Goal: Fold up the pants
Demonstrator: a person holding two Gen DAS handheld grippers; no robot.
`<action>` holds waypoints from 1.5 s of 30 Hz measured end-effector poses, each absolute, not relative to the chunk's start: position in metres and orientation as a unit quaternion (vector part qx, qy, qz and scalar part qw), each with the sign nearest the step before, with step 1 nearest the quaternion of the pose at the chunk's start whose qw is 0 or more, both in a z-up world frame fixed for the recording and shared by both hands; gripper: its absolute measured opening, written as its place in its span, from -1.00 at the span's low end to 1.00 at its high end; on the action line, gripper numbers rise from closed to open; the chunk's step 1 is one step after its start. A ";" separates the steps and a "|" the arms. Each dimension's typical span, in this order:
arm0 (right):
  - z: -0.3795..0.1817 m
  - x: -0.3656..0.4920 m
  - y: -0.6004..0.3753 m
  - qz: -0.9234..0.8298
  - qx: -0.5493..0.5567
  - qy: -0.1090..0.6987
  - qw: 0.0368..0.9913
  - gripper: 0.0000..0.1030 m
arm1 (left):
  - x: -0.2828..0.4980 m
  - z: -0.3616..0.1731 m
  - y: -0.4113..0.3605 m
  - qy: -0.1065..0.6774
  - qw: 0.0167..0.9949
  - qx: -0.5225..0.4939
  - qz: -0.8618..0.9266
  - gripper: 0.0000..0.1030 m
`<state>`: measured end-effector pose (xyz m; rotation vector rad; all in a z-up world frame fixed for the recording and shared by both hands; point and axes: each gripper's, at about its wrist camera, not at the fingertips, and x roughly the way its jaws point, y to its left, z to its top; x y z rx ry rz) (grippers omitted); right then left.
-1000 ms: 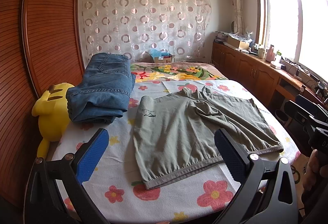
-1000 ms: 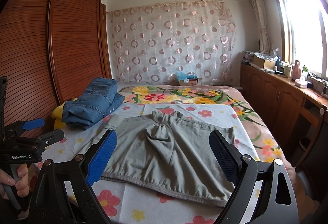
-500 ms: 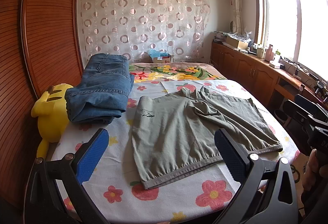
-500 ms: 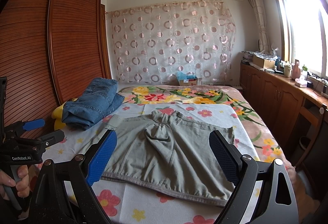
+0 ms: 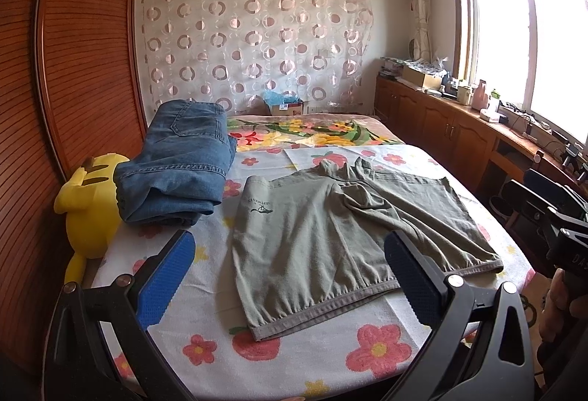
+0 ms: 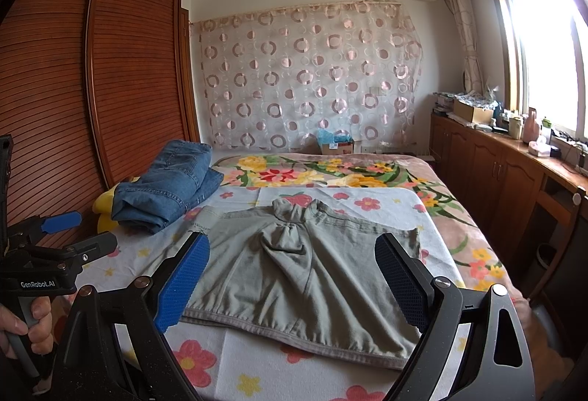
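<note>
Flowered bed [image 5: 323, 357] fills the left view: green pants [image 5: 330, 239] lie flat beside folded jeans [image 5: 180, 166], left tongs [image 5: 290, 276] apart, empty. Right view: right tongs [image 6: 290, 276] apart above the soft, light cloth; its waistband [image 6: 294, 325] looks easiest to pinch.

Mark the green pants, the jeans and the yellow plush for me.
green pants [image 5: 316, 246], left wrist view, on the flat front panel of the near leg.
jeans [image 5: 183, 166], left wrist view, on the top of the folded stack.
yellow plush [image 5: 92, 213], left wrist view, on its body.
</note>
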<state>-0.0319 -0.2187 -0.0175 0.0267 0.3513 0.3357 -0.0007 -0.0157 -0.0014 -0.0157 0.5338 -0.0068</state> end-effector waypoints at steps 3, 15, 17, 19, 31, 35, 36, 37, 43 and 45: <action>-0.017 -0.032 -0.219 0.166 0.013 0.174 0.971 0.79 | -0.001 -0.001 -0.016 0.263 0.965 -0.008 -0.003 1.00; -0.017 -0.032 -0.218 0.165 0.018 0.172 0.971 0.79 | -0.001 0.000 -0.016 0.263 0.965 -0.009 -0.003 1.00; -0.018 -0.032 -0.218 0.165 0.019 0.171 0.971 0.79 | -0.002 0.000 -0.016 0.261 0.965 -0.008 -0.002 1.00; -0.018 -0.032 -0.218 0.165 0.021 0.172 0.971 0.79 | -0.002 0.003 -0.016 0.257 0.966 -0.007 -0.001 1.00; -0.019 -0.031 -0.219 0.163 0.021 0.171 0.971 0.79 | -0.001 0.006 -0.013 0.256 0.967 -0.010 -0.005 1.00; -0.022 -0.027 -0.221 0.159 0.023 0.173 0.972 0.79 | 0.008 -0.001 -0.012 0.264 0.964 -0.010 -0.015 1.00; -0.022 -0.026 -0.221 0.157 0.023 0.174 0.972 0.79 | 0.012 -0.003 -0.012 0.268 0.963 -0.009 -0.017 1.00; -0.023 -0.025 -0.222 0.157 0.024 0.175 0.972 0.79 | 0.015 -0.005 -0.012 0.272 0.962 -0.008 -0.021 1.00; -0.026 -0.016 -0.221 0.162 0.020 0.185 0.969 0.79 | 0.029 -0.014 -0.019 0.281 0.958 -0.004 -0.058 1.00; -0.026 -0.013 -0.223 0.164 0.020 0.189 0.968 0.79 | 0.035 -0.017 -0.023 0.287 0.955 0.000 -0.073 1.00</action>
